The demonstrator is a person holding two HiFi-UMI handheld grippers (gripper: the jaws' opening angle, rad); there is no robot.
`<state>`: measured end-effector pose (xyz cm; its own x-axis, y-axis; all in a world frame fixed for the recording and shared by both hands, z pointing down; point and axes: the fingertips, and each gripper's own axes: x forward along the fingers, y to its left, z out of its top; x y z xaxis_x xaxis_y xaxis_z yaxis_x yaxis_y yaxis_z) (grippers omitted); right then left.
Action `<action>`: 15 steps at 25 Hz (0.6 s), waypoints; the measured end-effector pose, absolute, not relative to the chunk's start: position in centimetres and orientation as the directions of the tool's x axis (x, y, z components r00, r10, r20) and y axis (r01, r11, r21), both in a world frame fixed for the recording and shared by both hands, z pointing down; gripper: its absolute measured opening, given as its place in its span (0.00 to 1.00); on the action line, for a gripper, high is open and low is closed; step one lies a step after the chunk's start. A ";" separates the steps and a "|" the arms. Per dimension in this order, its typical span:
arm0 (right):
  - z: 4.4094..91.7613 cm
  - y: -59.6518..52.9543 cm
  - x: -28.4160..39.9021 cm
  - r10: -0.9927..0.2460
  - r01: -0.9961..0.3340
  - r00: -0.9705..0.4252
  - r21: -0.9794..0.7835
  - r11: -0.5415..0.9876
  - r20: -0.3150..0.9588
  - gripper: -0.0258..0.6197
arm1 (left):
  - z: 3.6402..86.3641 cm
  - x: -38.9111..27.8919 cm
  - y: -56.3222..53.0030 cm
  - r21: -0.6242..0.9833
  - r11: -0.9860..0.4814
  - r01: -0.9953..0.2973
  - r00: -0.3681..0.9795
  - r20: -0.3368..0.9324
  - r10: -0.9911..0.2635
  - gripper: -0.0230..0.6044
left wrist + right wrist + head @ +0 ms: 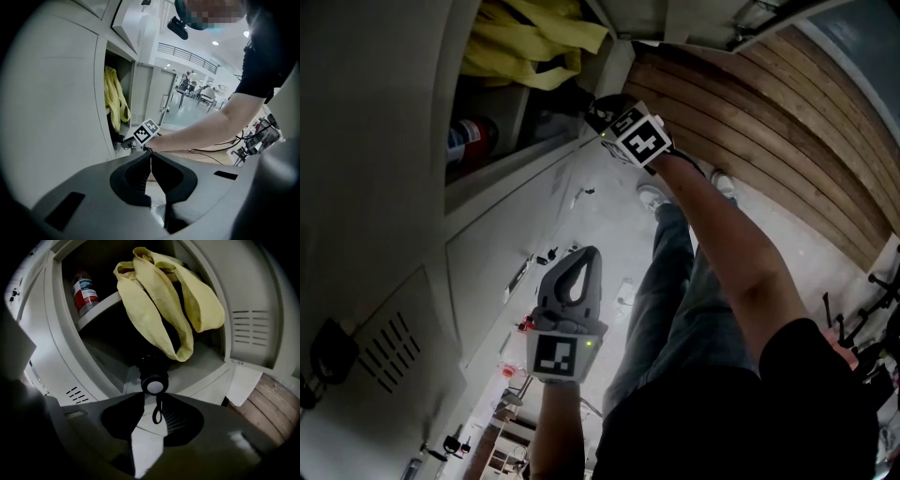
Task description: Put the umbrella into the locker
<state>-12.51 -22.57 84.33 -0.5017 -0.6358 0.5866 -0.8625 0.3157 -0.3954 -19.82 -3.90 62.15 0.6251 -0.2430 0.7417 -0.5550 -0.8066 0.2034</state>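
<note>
The left gripper (150,157) pointed downward, fingers pressed together with nothing between them. The right arm (722,244) reached forward, the right gripper (154,393) clamped on the umbrella (153,376) handle.

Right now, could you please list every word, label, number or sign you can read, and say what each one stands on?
No text can be read in any view.
Bottle label: red, white and blue bands, print too blurred to read.
Right cube: black-and-white square pattern only, no letters.
Left cube: the same kind of pattern, no letters.
Locker: no number or sign shows.
</note>
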 end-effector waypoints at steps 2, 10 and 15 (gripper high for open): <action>84.1 -23.6 -12.8 -0.636 -0.861 -0.505 -0.394 0.321 0.584 0.21 | 62.2 -19.9 -4.0 0.203 -0.803 -0.560 0.622 0.744 -0.245 0.06; 85.8 -23.8 -14.4 -0.576 -0.853 -0.521 -0.414 0.319 0.630 0.24 | 62.1 -20.2 -4.5 0.201 -0.792 -0.576 0.612 0.749 -0.255 0.06; 85.4 -23.5 -14.3 -0.581 -0.847 -0.530 -0.420 0.326 0.618 0.26 | 62.0 -19.9 -4.6 0.201 -0.783 -0.589 0.608 0.748 -0.266 0.06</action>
